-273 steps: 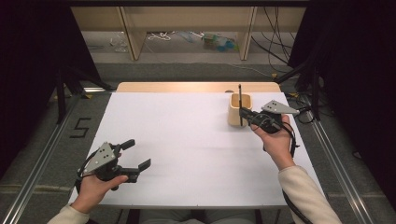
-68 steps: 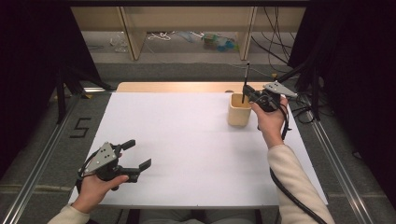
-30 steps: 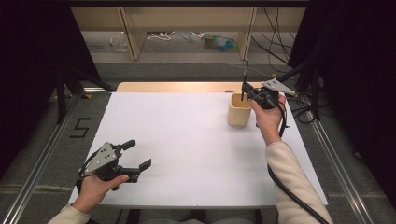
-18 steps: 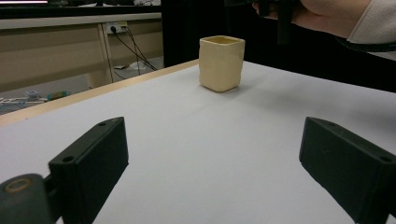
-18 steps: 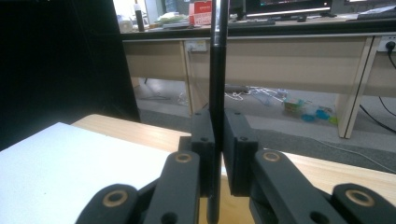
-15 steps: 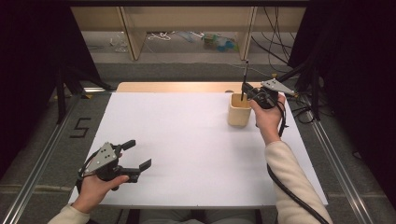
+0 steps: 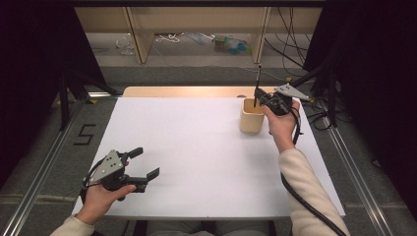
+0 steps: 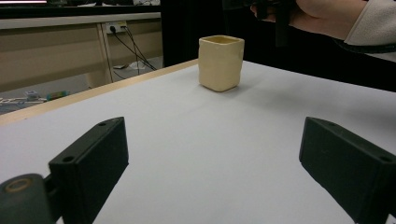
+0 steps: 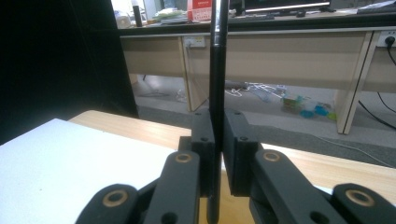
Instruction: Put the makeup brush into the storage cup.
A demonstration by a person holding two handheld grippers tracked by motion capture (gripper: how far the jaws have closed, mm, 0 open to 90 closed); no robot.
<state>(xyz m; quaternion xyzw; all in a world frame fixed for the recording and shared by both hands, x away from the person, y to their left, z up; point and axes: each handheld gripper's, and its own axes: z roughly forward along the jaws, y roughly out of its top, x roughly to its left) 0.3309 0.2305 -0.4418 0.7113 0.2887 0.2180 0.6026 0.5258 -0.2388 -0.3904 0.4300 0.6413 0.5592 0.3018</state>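
Holding a thin black pen (image 7: 257, 84) upright over the cream square cup (image 7: 252, 116) at the far right of the white table (image 7: 196, 147); right gripper (image 7: 256, 100) clamping it, jaws pressed tight on the shaft, as seen close up in the right gripper view (image 9: 215, 93); lower tip dipping at or just inside the cup's mouth, exact depth not telling from here. Doing this step well, by my judgement: keeping the pen vertical and centred over the opening, well off the rim; easing straight down until the tip is deep inside before loosening the jaws, so nothing topples or bounces out; avoiding any sideways push on the light cup. Right hand (image 7: 281, 123) reaching forward, forearm stretched along the table's right side, gripper level and pointing left across the cup. Left gripper (image 7: 146, 163) resting idle near the front left corner, jaws spread wide with nothing between them, aiming across the table toward the cup (image 8: 221, 62).
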